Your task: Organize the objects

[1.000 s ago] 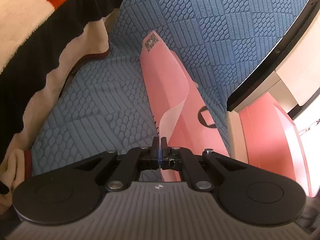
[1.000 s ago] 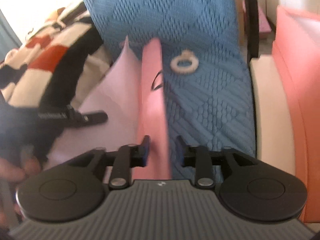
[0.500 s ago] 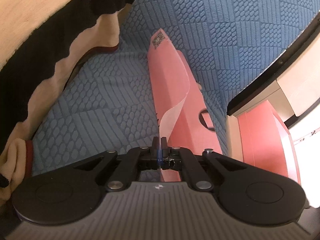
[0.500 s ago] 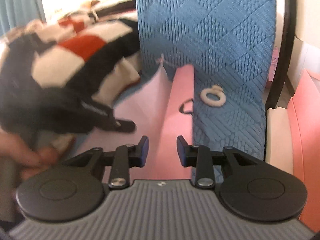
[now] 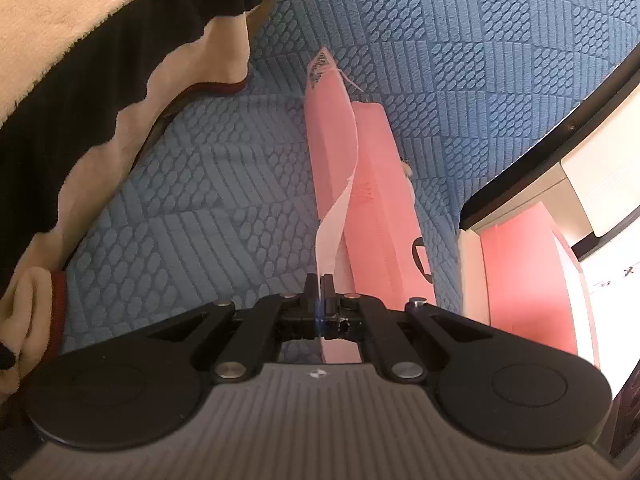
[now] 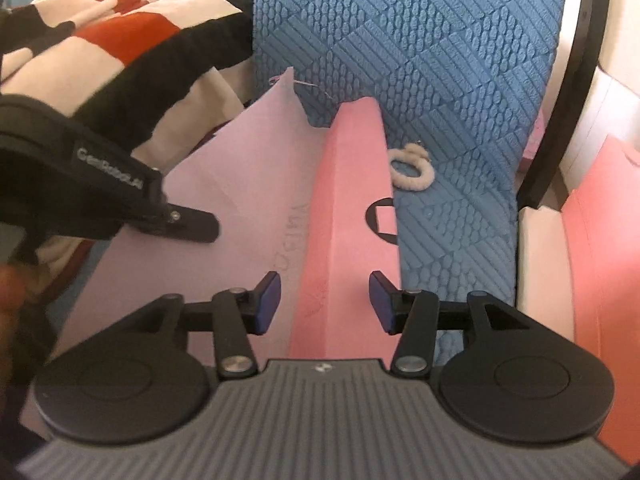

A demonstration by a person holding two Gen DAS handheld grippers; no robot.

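Note:
A pink bag (image 5: 376, 184) lies on the blue textured mat (image 5: 208, 216). My left gripper (image 5: 319, 280) is shut on the bag's pale pink upper layer (image 5: 334, 224) and holds it lifted on edge. In the right wrist view the lifted layer (image 6: 224, 184) stands open to the left of the pink bag (image 6: 344, 216), with the left gripper (image 6: 192, 229) clamped on it. My right gripper (image 6: 325, 296) is open and empty, its fingers either side of the bag's near end. A cream hair tie (image 6: 412, 168) lies on the mat beside the bag.
A black, white and red blanket (image 5: 88, 40) is heaped at the left of the mat. A pink and cream box (image 5: 524, 280) stands at the right, past a black frame edge (image 5: 552, 136). The box also shows in the right wrist view (image 6: 592, 264).
My right gripper has opened wider and let go of the pink bag. My left gripper has lifted the pale layer, turning it more edge-on. The right view has steadied.

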